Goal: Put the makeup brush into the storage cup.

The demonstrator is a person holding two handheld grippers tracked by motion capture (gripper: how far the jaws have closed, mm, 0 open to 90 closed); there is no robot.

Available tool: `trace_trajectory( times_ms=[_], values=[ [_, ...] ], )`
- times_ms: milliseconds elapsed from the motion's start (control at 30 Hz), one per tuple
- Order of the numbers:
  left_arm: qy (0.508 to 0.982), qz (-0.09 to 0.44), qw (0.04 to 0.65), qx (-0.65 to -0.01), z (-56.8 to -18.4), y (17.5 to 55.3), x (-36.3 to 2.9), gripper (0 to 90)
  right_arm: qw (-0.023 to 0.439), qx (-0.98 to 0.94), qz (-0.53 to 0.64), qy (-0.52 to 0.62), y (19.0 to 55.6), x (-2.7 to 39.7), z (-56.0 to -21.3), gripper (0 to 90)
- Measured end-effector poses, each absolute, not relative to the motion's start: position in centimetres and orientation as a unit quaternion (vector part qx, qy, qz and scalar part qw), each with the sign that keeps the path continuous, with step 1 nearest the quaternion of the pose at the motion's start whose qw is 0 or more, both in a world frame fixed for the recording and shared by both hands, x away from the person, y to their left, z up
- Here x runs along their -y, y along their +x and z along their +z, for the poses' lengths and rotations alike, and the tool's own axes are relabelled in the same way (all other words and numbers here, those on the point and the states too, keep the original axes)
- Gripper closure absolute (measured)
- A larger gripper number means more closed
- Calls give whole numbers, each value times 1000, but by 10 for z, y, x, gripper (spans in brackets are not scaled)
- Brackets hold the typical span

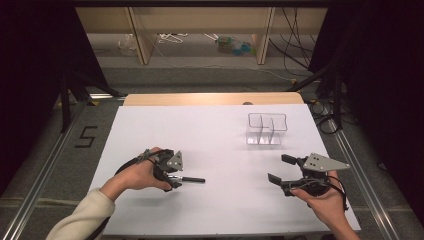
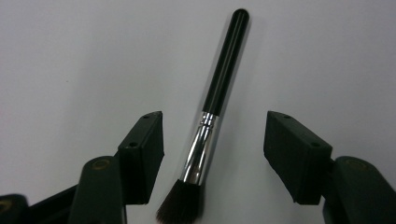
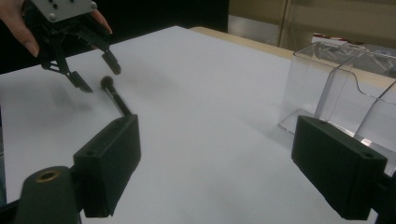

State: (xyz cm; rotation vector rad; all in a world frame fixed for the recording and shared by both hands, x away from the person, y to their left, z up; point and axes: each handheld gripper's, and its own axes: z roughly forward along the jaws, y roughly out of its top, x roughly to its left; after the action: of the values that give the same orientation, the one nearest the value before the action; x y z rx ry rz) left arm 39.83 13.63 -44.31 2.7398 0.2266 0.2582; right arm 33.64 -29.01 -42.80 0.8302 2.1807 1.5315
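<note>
Clear divided container (image 1: 267, 129) upright on white table sheet (image 1: 215, 135), far right; floor marking "5" (image 1: 86, 136) left.

White sheet (image 1: 200, 130) covering the table, a strip of pale wood (image 1: 210, 98) showing at its far edge, grey carpet (image 1: 40, 150) lying around it bearing a black number five (image 1: 86, 136), wooden shelving (image 1: 200, 30) standing behind, cables (image 1: 295, 45) trailing across the floor, dark curtains (image 1: 30, 60) hanging at both sides

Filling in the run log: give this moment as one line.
left tool: open around brush, not gripping | right tool: open, idle | brush: flat on table
</note>
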Motion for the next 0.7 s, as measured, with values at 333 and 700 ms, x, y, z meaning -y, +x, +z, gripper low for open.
trace_trajectory(
  times_ms=[333,700],
  values=[
    [981,57,169,-82,-452,410,-131,460,170,-775,536,289,337,289,-429,167],
    [984,44,155,-72,-454,416,-123,492,174,-783,521,293,336,290,-428,167]
  ],
)
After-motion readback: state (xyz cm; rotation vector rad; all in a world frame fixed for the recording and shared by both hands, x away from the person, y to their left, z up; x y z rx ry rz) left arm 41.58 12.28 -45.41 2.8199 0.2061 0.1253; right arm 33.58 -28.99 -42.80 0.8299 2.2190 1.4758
